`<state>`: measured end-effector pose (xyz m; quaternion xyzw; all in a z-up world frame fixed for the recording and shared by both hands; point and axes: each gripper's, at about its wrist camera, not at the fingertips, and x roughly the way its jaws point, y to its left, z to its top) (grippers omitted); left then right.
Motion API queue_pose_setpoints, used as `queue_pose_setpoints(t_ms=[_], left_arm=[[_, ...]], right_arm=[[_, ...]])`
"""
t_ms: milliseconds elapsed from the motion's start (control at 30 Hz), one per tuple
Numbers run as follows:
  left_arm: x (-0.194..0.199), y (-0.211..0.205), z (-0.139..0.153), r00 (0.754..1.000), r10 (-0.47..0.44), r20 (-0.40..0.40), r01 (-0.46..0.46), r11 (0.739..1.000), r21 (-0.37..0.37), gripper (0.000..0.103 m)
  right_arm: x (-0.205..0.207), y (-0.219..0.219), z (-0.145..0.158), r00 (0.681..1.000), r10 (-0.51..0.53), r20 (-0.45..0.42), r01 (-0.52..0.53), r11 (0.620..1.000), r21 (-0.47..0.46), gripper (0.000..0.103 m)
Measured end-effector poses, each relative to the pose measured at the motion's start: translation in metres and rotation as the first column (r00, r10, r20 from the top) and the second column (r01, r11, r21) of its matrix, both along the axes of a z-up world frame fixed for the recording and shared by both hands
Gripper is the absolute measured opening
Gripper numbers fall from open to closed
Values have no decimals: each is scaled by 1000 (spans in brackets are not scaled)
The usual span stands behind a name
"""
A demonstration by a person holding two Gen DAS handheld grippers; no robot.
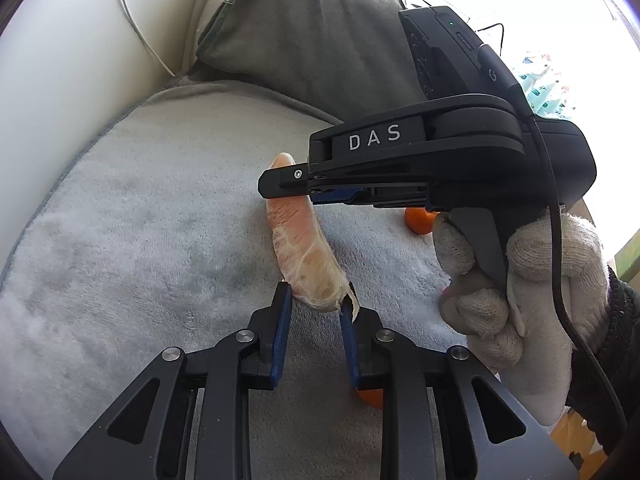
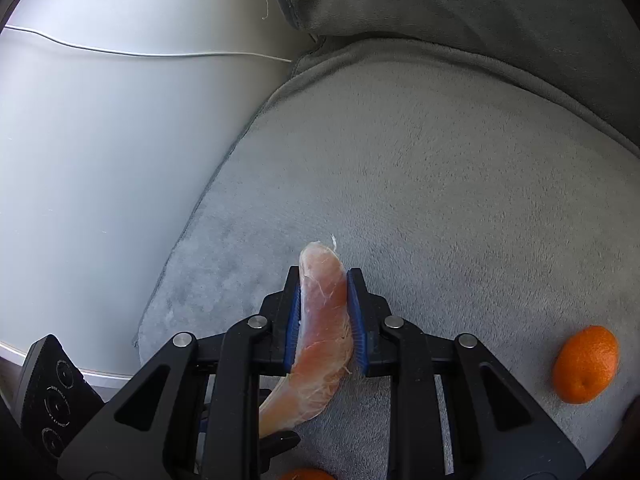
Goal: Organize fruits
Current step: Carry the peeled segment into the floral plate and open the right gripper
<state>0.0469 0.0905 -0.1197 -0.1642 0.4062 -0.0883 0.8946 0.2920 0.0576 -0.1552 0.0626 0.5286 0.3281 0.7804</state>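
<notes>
Two grippers: both are closed on one peeled fruit segment, one at each end.
Cushion [image 2: 460, 208]: a grey plush seat pad is spread beneath both grippers, with a darker grey pillow [image 1: 320, 40] propped beyond them.
Right gripper [image 2: 324, 300]: held in a white knit-gloved hand [image 1: 520, 292]; the far end of the segment is clamped between its blue pads [image 2: 294, 320].
Left gripper [image 1: 316, 300]: the near end of the segment is pinched at its fingertips.
Fruit segment [image 1: 300, 240]: a pale orange, membrane-covered wedge is spanned between the two grippers, above the cushion.
Oranges: one whole orange [image 2: 586, 364] is seen on the cushion to the right of the right gripper, well apart; another [image 1: 370, 398] is partly hidden under the left gripper's fingers.
</notes>
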Motion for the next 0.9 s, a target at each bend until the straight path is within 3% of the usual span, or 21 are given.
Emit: queue_pose_setpoints(t_ms=[533, 900], left_arm=[[-2, -23, 22, 997, -55, 46, 53, 998, 29, 22], [11, -56, 35, 989, -132, 72, 129, 990, 49, 22]], right_arm=[[-12, -35, 26, 998, -46, 41, 44, 998, 50, 23], [-19, -86, 47, 989, -127, 70, 120, 988, 94, 23]])
